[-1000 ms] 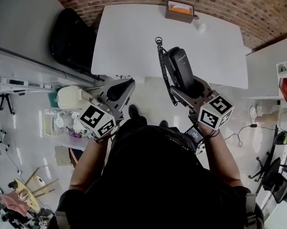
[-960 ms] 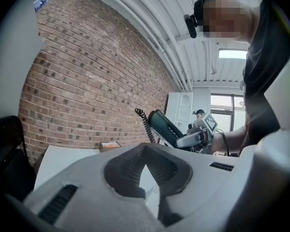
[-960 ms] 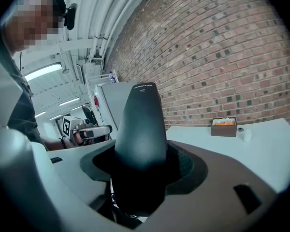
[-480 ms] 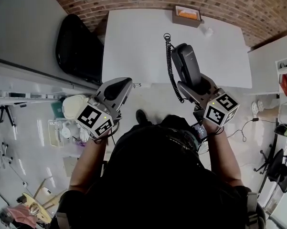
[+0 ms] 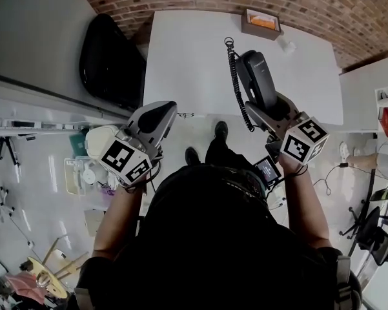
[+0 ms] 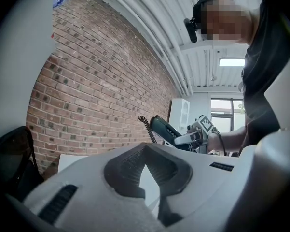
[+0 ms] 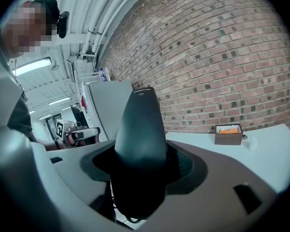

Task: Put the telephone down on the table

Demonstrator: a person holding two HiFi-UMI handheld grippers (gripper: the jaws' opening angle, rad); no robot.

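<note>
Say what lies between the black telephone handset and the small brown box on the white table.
Nothing: the head view shows only bare white table between the black telephone handset and the small brown box.

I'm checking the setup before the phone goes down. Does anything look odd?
Only the telephone in the right gripper: its coiled cord hangs loose beside it, one end seemingly free, and no base shows on the table. Nothing looks spilled or broken.
</note>
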